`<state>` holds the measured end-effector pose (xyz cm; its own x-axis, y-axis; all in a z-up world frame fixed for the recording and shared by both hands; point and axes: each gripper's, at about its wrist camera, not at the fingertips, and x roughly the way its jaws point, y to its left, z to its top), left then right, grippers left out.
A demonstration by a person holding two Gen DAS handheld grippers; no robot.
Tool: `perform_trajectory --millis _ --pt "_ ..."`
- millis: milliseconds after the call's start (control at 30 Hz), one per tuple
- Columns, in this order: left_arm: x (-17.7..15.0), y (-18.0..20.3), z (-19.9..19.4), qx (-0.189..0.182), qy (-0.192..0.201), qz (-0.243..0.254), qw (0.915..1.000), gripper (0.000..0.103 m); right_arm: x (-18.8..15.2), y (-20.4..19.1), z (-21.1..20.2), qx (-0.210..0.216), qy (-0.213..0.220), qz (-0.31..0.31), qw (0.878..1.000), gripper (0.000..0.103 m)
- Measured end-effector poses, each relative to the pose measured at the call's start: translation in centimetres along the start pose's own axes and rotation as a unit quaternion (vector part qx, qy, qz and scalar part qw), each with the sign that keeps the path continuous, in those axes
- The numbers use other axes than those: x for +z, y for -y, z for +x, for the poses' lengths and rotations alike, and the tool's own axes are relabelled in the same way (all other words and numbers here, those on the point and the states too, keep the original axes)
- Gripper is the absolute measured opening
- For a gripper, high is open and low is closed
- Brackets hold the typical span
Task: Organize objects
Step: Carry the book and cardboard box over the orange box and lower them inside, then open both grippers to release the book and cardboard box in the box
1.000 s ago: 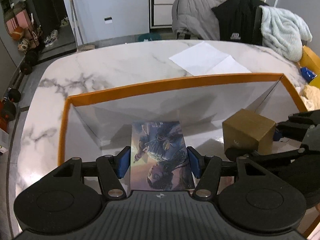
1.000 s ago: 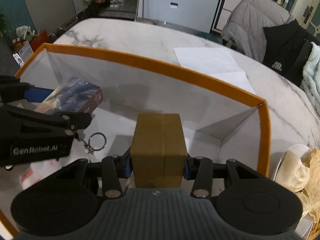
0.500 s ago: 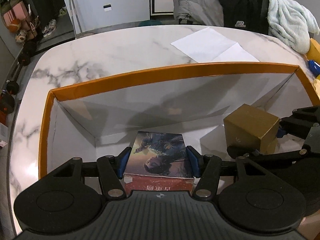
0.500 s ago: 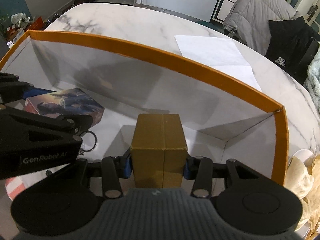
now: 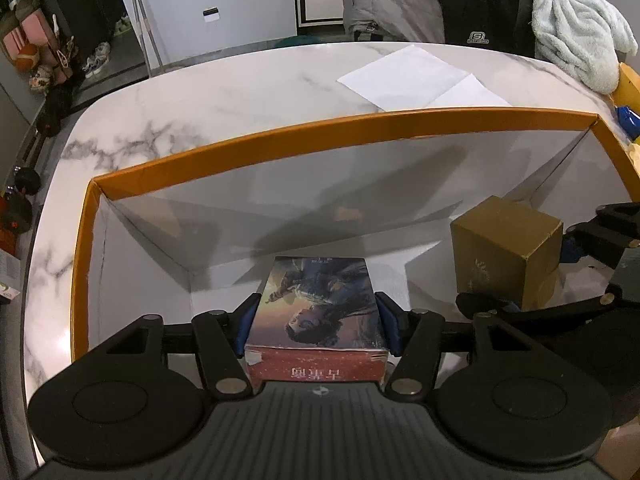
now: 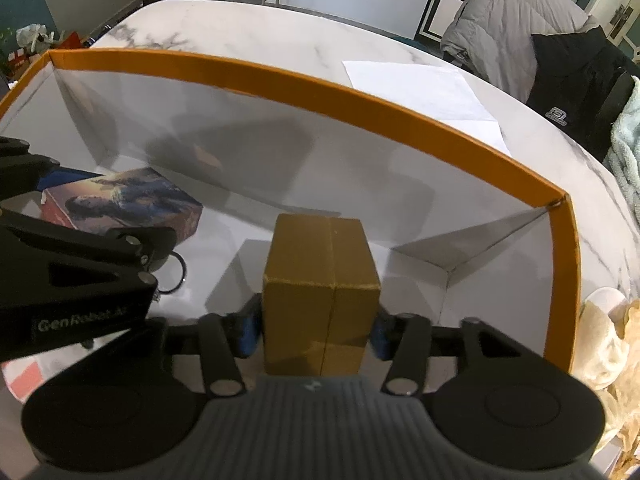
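An orange-rimmed white bin (image 5: 320,132) fills both views. A box with a painted picture on top and a red side (image 5: 320,304) rests on its floor at the left. My left gripper (image 5: 318,322) has its blue pads against the box's two sides, and its jaws are starting to open. A gold cardboard box (image 6: 320,272) stands on the bin floor at the right. Around it my right gripper (image 6: 316,328) is opening, with a small gap between each pad and the box. The gold box (image 5: 504,248) and the picture box (image 6: 128,200) also show in the opposite views.
A key ring (image 6: 176,276) lies on the bin floor between the two boxes, partly under the left gripper's finger (image 6: 120,244). White paper sheets (image 5: 424,76) lie on the marble table beyond the bin. Crumpled cloth (image 6: 612,340) sits right of the bin. Jackets (image 5: 400,0) hang behind.
The right gripper's pads have come away from the gold box's sides. The left view has tipped, so the picture box's red side now shows. Both boxes stay in the bin.
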<state>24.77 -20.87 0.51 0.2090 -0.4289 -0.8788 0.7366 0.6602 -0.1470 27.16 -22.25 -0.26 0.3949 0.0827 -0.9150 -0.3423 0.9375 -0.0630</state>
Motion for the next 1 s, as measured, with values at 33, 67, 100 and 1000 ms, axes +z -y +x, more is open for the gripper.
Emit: perform_trajectory --millis 33,67,100,1000 --pt "0.0 -0.1 0.0 0.002 0.000 -0.003 1.0000 0.077 -0.1 0.0 0.0 -0.002 0.002 -0.001 1.000 0.064" --pt "0.0 -0.2 0.0 0.004 -0.001 -0.006 1.0000 0.078 -0.1 0.0 0.0 -0.004 0.002 -0.001 1.000 0.067" --pt "0.0 -0.2 0.1 0.002 -0.002 -0.009 1.0000 0.079 0.2 0.3 0.3 -0.005 0.002 -0.001 1.000 0.068" --pt "-0.8 0.4 -2.9 0.017 0.029 -0.013 0.9994 0.086 0.3 0.9 -0.9 -0.023 0.010 -0.007 1.000 0.084"
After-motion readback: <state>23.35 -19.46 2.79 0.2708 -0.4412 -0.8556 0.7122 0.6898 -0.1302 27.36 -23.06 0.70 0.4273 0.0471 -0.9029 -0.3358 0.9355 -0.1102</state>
